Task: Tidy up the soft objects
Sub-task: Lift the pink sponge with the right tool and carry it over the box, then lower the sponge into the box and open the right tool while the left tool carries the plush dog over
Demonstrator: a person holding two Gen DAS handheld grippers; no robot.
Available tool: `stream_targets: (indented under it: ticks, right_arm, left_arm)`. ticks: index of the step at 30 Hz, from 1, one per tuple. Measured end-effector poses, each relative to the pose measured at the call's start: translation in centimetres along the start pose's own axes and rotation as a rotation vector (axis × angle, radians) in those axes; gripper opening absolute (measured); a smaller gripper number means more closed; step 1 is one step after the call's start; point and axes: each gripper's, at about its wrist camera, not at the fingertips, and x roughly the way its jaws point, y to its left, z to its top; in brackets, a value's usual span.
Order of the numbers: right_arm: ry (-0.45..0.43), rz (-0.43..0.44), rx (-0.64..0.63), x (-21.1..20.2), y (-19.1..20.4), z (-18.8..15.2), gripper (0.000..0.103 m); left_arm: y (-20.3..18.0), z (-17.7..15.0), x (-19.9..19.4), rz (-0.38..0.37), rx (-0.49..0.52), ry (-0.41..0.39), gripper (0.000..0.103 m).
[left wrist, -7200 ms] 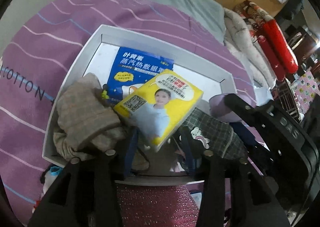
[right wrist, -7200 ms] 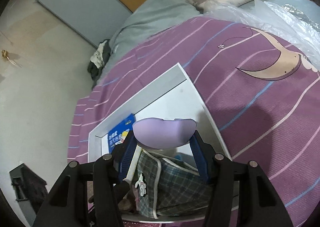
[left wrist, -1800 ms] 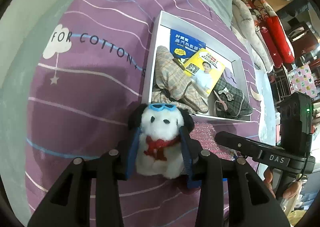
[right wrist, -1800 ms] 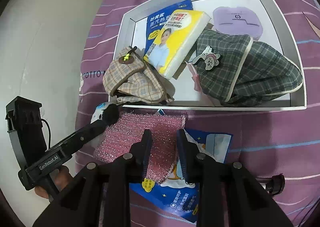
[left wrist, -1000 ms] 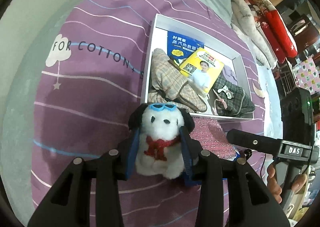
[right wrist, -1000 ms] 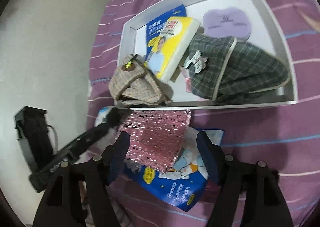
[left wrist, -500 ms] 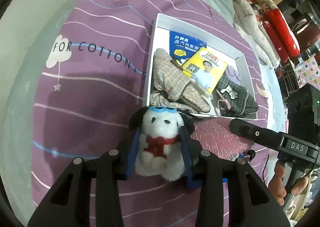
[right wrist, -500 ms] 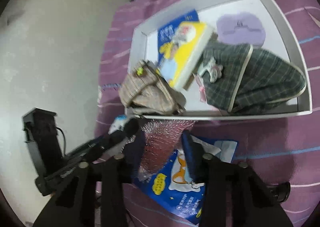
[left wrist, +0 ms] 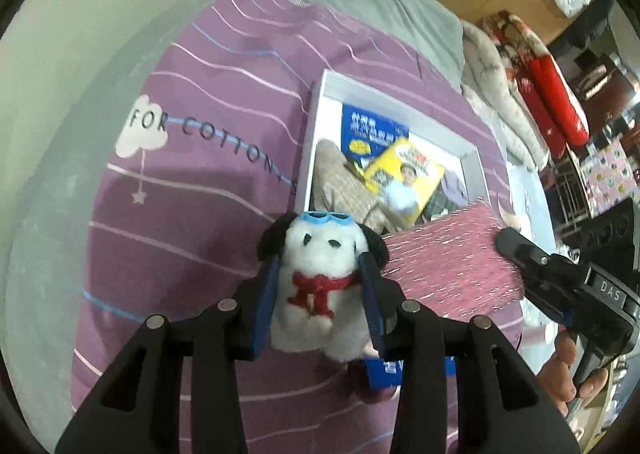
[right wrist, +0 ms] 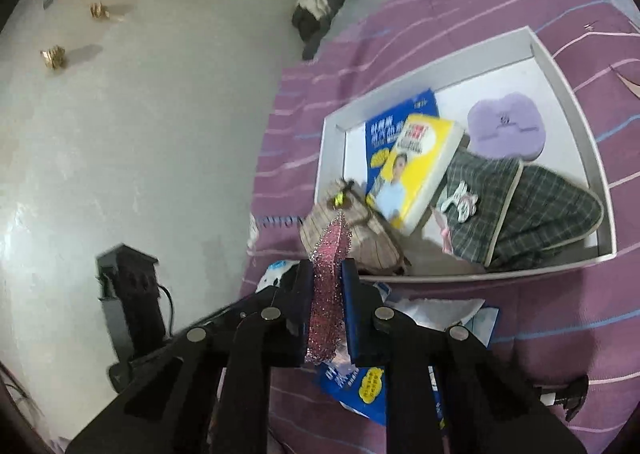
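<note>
A white plush dog [left wrist: 316,318] with blue goggles and a red scarf sits between the blue pads of my left gripper [left wrist: 320,260], which is shut on it above the purple bedspread. My right gripper [right wrist: 326,266] is closing, and its pads pinch a pink glitter cloth [right wrist: 328,294] that stands edge-on between them. In the left wrist view the cloth [left wrist: 448,266] hangs spread out, raised off the bed beside the dog. The white box [right wrist: 568,89] lies just beyond both grippers.
The box holds a beige plaid pouch [right wrist: 360,230], a yellow pack [right wrist: 416,161], a blue pack [right wrist: 384,129], a green plaid pouch [right wrist: 532,205] and a purple pad [right wrist: 506,129]. A blue packet [right wrist: 368,386] lies under the right gripper. Folded quilts [left wrist: 556,93] are stacked at the right.
The right gripper's jaws have closed on the pink cloth and lifted it off the blue packet, tilting it up on edge. The left gripper still holds the dog and has barely moved.
</note>
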Motion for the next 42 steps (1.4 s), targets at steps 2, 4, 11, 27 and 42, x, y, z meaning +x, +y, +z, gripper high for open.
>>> stream_targets:
  ticks: [2,4,11,27,42]
  right_arm:
    - [-0.042,-0.008,0.02,-0.7,-0.3,0.4,0.013]
    - [-0.084,-0.061,0.044,-1.1,-0.8,0.8,0.013]
    - [-0.223,-0.09,0.124,-2.4,-1.8,2.2,0.013]
    - [-0.394,-0.285,0.08,3.7,-0.4,5.5,0.013]
    - [-0.285,-0.318,0.065,9.8,-2.6,5.9,0.017]
  left_arm:
    - [-0.1,0.2,0.0,-0.011,-0.007,-0.024,0.041]
    - [-0.5,0.4,-0.1,-0.014,-0.001,-0.051,0.041]
    - [-1.5,1.1,0.6,-0.013,0.038,-0.16,0.041]
    - [-1.4,2.0,3.0,-0.078,0.011,-0.229,0.041]
    - [-1.4,1.9,3.3,-0.05,0.005,-0.23,0.041]
